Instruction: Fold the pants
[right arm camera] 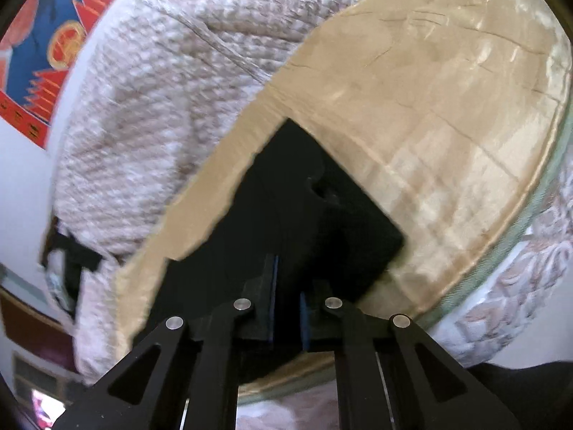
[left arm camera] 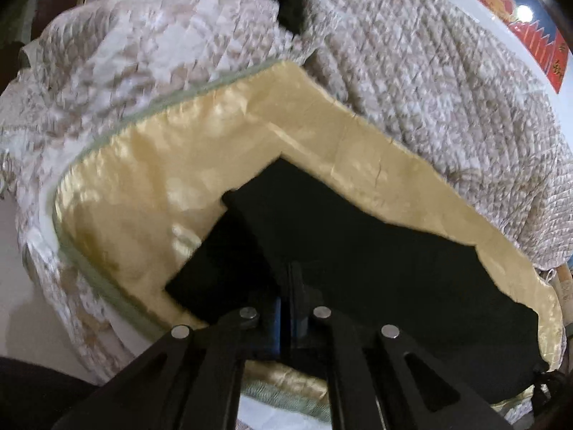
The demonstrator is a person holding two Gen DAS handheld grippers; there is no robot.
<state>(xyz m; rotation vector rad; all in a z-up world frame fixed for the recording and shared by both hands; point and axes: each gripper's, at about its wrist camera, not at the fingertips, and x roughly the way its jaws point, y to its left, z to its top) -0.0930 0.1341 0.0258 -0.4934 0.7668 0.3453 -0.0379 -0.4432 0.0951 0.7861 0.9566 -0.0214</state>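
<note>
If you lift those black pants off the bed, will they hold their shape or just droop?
The black pants would probably droop: they lie flat and limp on the yellow sheet, with a soft folded edge. They look light, being thin. They may slide easily, since the sheet looks glossy.

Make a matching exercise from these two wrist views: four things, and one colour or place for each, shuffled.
Things:
1. pants
2. satin sheet
3. quilted cover
4. poster

Descriptions:
A. red and blue, on the wall
B. black, lying on the sheet
C. pale yellow, shiny
D. white-beige, bunched at the back

Pairs: 1-B, 2-C, 3-D, 4-A
</note>
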